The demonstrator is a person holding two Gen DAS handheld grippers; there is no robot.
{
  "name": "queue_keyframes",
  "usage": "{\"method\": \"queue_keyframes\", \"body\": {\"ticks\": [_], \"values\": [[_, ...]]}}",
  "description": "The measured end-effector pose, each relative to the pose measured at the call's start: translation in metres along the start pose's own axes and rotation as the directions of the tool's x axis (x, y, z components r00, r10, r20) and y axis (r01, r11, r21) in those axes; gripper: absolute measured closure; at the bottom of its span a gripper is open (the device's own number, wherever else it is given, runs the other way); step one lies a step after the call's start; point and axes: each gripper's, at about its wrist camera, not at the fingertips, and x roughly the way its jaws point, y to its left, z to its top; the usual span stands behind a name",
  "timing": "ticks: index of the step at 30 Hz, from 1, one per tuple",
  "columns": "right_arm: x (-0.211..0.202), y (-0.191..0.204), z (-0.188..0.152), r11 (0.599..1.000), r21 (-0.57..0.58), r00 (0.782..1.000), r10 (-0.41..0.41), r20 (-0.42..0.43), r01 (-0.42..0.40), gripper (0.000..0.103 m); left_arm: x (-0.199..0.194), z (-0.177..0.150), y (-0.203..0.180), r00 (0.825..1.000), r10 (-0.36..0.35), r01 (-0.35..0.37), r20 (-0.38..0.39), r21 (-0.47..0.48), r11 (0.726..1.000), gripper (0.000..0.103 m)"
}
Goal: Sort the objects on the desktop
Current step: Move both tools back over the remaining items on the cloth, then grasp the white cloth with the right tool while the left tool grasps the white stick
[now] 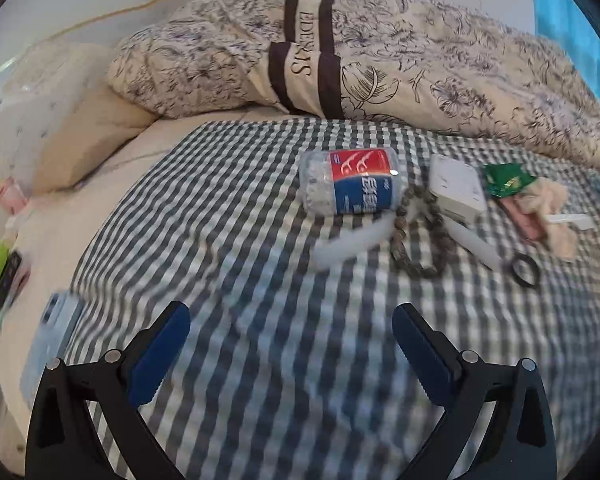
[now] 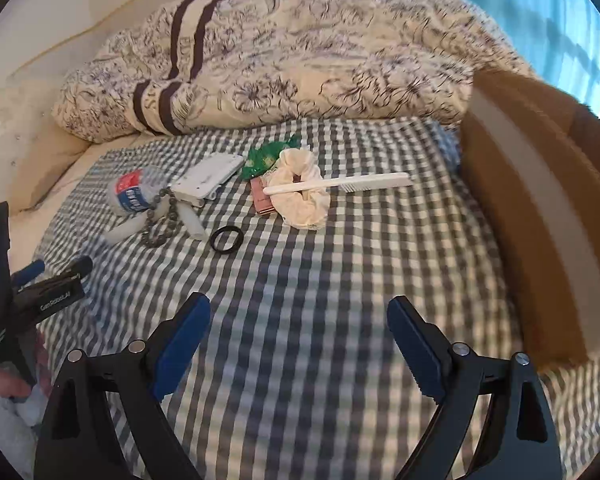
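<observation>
Nearest the cameras: left gripper (image 1: 291, 354) and right gripper (image 2: 299, 346) both hover over bare checked cloth (image 2: 300, 280), jaws spread wide, nothing between them.
Middle ground, loose items: black ring (image 2: 227, 240) lies flat and alone, closest to the right gripper; bead string (image 1: 418, 232) touches the white tube (image 1: 476, 246) beside it.
Pile behind: comb (image 2: 336, 183) rests across the cream scrunchie (image 2: 300, 196), with a pink case (image 2: 263, 200) partly under them and a green wrapper (image 2: 266, 158) just beyond.
Left of pile: floss-pick jar (image 1: 350, 184) lies on its side, touching the white box (image 1: 456, 188).
Destination, likely: cardboard box (image 2: 540, 216) at the right edge of the cloth.
Advice: take the comb by its handle first, since it sits on top and points toward the box; lift straight so the scrunchie stays put.
Caution: bedding is soft, so press lightly when closing on the flat ring.
Far back: rumpled duvet (image 1: 380, 52).
</observation>
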Motion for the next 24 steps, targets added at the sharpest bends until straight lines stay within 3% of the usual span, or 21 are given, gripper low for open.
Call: {"method": "queue_keyframes", "body": {"ticks": [8,13,14,15,18,23,24], "values": [[0.056,0.002,0.030,0.999,-0.037,0.999,0.015,-0.039,-0.016,0.013,0.071,0.016,-0.019,0.996,-0.052,0.059,-0.066,0.098,0.993,0.000],[0.086,0.001,0.048,0.999,-0.039,0.999,0.003,-0.052,-0.005,0.013,0.085,0.026,-0.021,0.990,-0.121,0.127,-0.078,0.072,0.989,0.000],[0.092,0.001,0.051,0.999,-0.040,0.998,0.002,-0.056,-0.004,0.013,0.087,0.028,-0.022,0.987,-0.135,0.141,-0.085,0.068,0.988,0.004],[0.098,0.000,0.053,0.999,-0.040,0.998,-0.008,-0.058,0.006,0.013,0.088,0.030,-0.024,0.984,-0.158,0.164,-0.087,0.073,0.984,0.023],[0.110,-0.001,0.058,1.000,-0.031,0.997,-0.001,-0.072,-0.001,0.013,0.080,0.030,-0.038,0.975,-0.208,0.217,-0.078,0.132,0.967,0.062],[0.124,-0.001,0.058,0.999,-0.030,0.996,-0.017,-0.083,0.015,0.016,0.074,0.026,-0.051,0.978,-0.197,0.205,-0.062,0.169,0.964,0.077],[0.128,-0.002,0.058,0.999,-0.028,0.995,-0.020,-0.093,0.017,0.029,0.072,0.026,-0.049,0.976,-0.208,0.216,-0.065,0.157,0.964,0.082]]}}
